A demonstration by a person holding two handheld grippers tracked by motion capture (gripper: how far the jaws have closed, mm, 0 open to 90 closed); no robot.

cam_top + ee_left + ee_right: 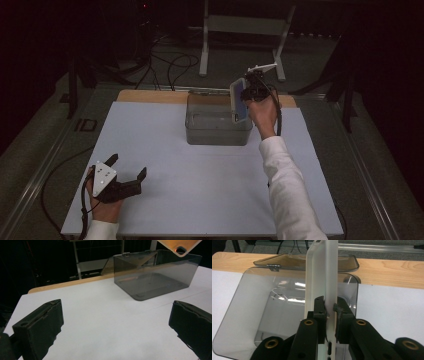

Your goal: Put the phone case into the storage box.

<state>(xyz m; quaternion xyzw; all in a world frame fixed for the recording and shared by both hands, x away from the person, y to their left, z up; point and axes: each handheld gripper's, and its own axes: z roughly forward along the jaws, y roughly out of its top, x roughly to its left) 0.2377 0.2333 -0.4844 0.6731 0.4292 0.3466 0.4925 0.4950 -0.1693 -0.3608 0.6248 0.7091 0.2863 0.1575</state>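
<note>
A thin white phone case (pixel 322 275) stands on edge between the jaws of my right gripper (pixel 329 307), which is shut on it. In the high view the phone case (pixel 239 100) shows a blue inner face and hangs over the right end of a clear grey plastic box (pixel 217 125), with the right gripper (pixel 249 93) beside it. The box (pixel 262 312) looks empty, and its hinged lid (pixel 294 261) lies open behind it. My left gripper (pixel 129 165) rests low at the table's front left, open, with nothing between its jaws. From there the box (pixel 155 277) is far ahead, and a corner of the case (pixel 178 245) hangs above it.
A white mat (pixel 200 190) covers the table, with a strip of bare wood (pixel 150 96) along the far edge. Beyond the table, cables (pixel 170 65) lie on the floor near a white stand (pixel 240 30). A person's white sleeve (pixel 287 190) reaches in from the front right.
</note>
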